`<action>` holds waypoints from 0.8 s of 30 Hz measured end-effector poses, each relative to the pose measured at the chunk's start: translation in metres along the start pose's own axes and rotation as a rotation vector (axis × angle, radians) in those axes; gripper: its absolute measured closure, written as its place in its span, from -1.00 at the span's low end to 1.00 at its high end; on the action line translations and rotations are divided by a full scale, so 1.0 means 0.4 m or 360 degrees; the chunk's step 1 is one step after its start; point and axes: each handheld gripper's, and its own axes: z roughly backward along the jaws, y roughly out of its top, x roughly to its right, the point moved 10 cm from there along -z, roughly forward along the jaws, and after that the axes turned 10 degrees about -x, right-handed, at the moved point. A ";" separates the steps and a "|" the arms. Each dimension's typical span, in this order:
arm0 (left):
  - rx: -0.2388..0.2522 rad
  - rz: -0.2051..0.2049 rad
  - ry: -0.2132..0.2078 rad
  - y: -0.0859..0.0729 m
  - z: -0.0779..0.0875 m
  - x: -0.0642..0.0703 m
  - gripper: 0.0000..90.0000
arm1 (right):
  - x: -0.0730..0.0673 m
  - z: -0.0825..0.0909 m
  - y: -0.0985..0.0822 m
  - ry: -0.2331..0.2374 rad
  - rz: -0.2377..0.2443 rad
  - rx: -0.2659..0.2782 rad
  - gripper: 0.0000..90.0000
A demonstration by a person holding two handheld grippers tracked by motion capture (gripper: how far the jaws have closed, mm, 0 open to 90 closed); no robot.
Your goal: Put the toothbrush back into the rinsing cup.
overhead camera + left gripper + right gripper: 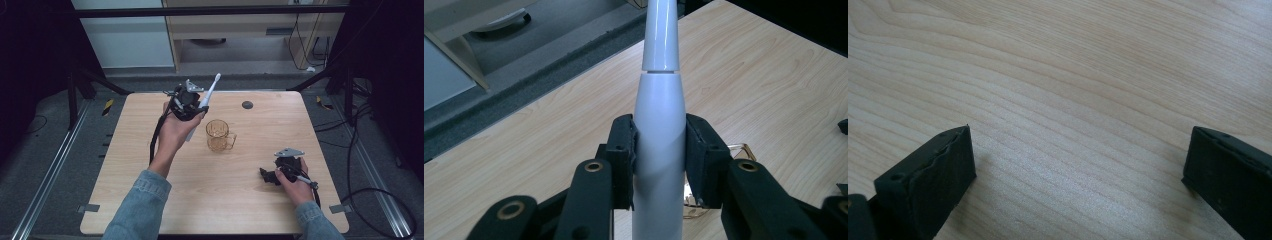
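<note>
My left gripper is shut on a white electric toothbrush, held above the table with the brush head tilted up toward the far side. In the left gripper view both black pads press the thick white handle from each side. A clear amber mug stands on the wooden table just right of that hand; part of its rim peeks out behind the jaws. My right gripper rests low near the table's front right, open, with only bare wood between its pads.
A small dark round disc lies on the table toward the far edge. Black frame bars and cables surround the table, with a wooden cabinet beyond.
</note>
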 end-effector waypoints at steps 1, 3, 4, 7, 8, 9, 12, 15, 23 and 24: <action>0.0006 0.0005 0.0001 0.003 -0.002 0.002 0.48 | 0.000 0.000 0.000 0.0000 0.0001 0.0000 -0.99; 0.0008 0.0003 -0.0001 0.006 -0.004 0.006 0.48 | 0.003 -0.001 0.000 -0.0011 0.0014 0.0004 -0.99; 0.0011 0.0006 0.0000 0.007 -0.005 0.007 0.48 | 0.000 0.000 0.000 0.0001 0.0000 -0.0001 -0.99; 0.0021 -0.0002 0.0013 0.011 -0.005 0.010 0.48 | 0.000 0.000 0.000 -0.0002 0.0003 0.0001 -0.99; 0.0023 -0.0005 0.0018 0.012 -0.005 0.011 0.48 | 0.000 0.000 0.000 0.0000 0.0001 0.0001 -0.99; 0.0031 -0.0010 0.0026 0.014 -0.005 0.013 0.48 | 0.000 0.000 0.000 0.0001 0.0000 0.0001 -0.99; 0.0054 -0.0027 0.0049 0.020 -0.005 0.016 0.48 | 0.000 0.000 0.000 0.0000 0.0001 0.0001 -0.99; 0.0070 -0.0035 0.0060 0.026 -0.004 0.021 0.48 | 0.000 0.000 0.000 0.0000 0.0002 0.0001 -0.99; 0.0098 -0.0062 0.0082 0.041 -0.003 0.031 0.48 | 0.001 0.000 0.000 -0.0002 0.0003 0.0001 -0.99; 0.0099 -0.0066 0.0101 0.044 -0.004 0.028 0.48 | 0.000 0.000 0.000 -0.0002 0.0001 0.0001 -0.99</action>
